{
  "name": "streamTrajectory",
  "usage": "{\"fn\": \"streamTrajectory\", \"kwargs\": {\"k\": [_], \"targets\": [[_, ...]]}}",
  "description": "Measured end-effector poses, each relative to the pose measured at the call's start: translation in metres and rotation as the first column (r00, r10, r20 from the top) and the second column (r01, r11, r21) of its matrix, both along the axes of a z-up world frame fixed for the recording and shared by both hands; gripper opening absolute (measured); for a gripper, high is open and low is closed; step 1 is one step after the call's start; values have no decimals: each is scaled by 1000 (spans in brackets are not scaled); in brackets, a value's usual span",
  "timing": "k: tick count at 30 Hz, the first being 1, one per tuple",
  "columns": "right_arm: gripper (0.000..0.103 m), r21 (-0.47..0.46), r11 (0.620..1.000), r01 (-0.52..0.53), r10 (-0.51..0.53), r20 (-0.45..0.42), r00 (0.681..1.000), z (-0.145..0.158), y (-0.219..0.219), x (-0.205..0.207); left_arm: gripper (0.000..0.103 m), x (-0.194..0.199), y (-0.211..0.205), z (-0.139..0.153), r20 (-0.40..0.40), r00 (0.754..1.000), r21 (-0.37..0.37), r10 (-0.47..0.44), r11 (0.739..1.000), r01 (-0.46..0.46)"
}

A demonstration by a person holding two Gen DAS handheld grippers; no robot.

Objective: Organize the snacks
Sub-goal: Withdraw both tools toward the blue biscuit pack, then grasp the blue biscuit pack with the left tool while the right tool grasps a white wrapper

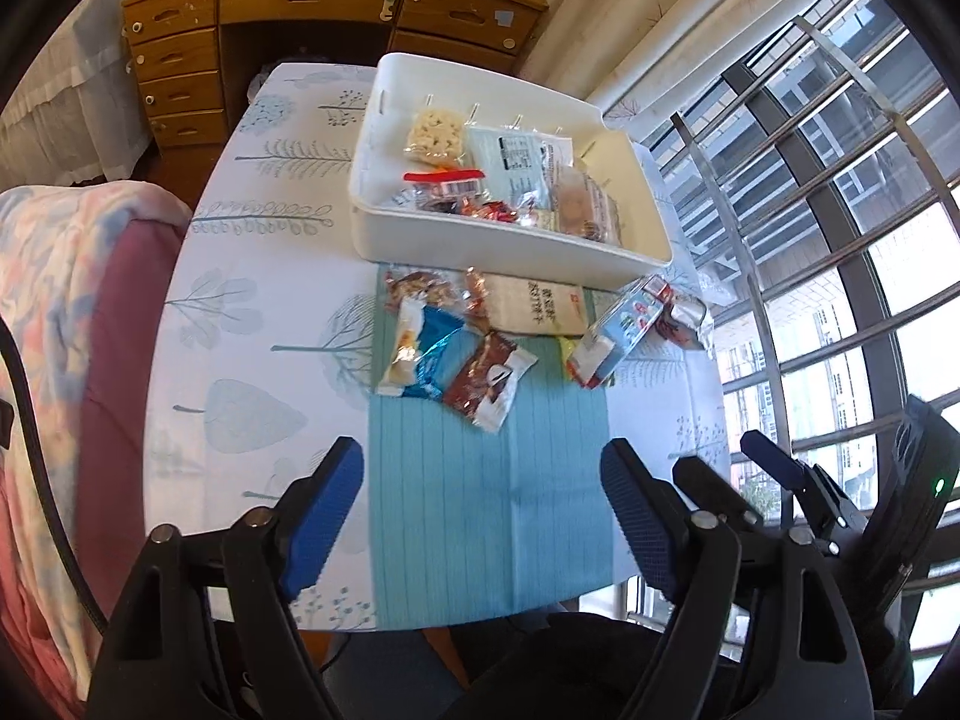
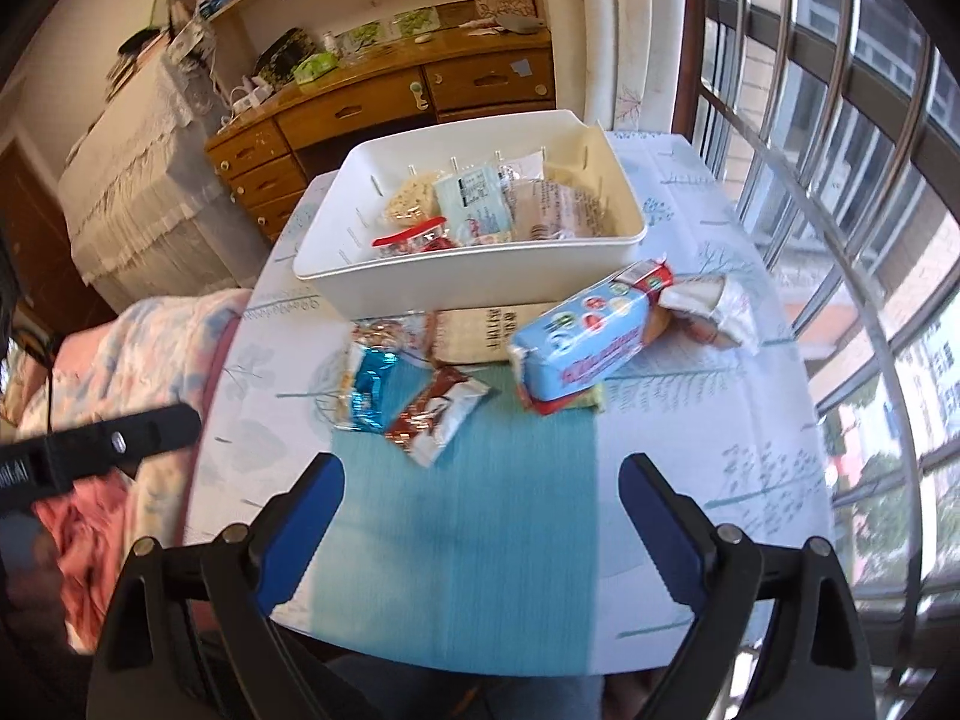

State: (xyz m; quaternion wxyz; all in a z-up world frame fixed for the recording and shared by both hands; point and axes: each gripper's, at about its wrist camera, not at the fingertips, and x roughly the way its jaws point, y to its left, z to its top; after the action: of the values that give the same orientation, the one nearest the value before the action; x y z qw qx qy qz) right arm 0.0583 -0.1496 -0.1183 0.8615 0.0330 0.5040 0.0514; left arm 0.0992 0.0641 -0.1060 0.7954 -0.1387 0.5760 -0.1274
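Note:
A white bin (image 1: 384, 228) (image 2: 336, 252) stands at the far middle of the table and holds several snack packs. In front of it lie loose snacks: a brown and white pack (image 1: 489, 381) (image 2: 435, 414), a blue foil pack (image 1: 435, 357) (image 2: 369, 387), a light blue biscuit box (image 1: 621, 324) (image 2: 585, 345), a beige packet (image 1: 534, 306) (image 2: 474, 333). My left gripper (image 1: 483, 516) is open and empty over the near teal mat. My right gripper (image 2: 480, 525) is open and empty, also near the front edge; it shows in the left wrist view (image 1: 744, 462).
A teal mat (image 1: 480, 510) (image 2: 456, 540) lies on the patterned tablecloth. A wooden dresser (image 1: 270, 6) stands behind the table. A chair with a pink and blue blanket (image 1: 54, 312) is at the left. A barred window (image 1: 840, 210) runs along the right.

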Motion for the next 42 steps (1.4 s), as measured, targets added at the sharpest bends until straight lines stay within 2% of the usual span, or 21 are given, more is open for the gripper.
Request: {"fn": "streamTrajectory", "kwargs": {"k": [2, 7, 13, 17, 23, 27, 33, 42], "targets": [[93, -20, 1000, -24, 25, 1, 1000, 0, -11, 6, 86, 6, -10, 1, -5, 1000, 0, 13, 1000, -13], [93, -48, 996, -77, 78, 18, 997, 2, -39, 25, 87, 23, -41, -1, -21, 999, -2, 35, 999, -35], [93, -125, 981, -149, 151, 10, 988, -6, -68, 45, 88, 42, -87, -11, -53, 998, 7, 38, 999, -38], [93, -175, 963, -204, 207, -3, 978, -14, -84, 59, 88, 54, -112, -23, -77, 996, 12, 43, 999, -42], [93, -264, 916, -302, 314, 2, 949, -29, -104, 78, 90, 76, -149, -44, -128, 991, 43, 42, 998, -37], [93, -274, 903, -330, 340, -10, 940, -40, -115, 90, 90, 90, -171, -59, -168, 986, 72, 16, 997, -4], [93, -351, 856, -381, 402, -15, 916, -63, -124, 103, 90, 108, -201, -84, -211, 977, 157, -41, 985, 75], [93, -362, 840, -404, 423, -31, 906, -97, -138, 119, 94, 132, -232, -112, -257, 959, 257, -117, 949, 185]]}}
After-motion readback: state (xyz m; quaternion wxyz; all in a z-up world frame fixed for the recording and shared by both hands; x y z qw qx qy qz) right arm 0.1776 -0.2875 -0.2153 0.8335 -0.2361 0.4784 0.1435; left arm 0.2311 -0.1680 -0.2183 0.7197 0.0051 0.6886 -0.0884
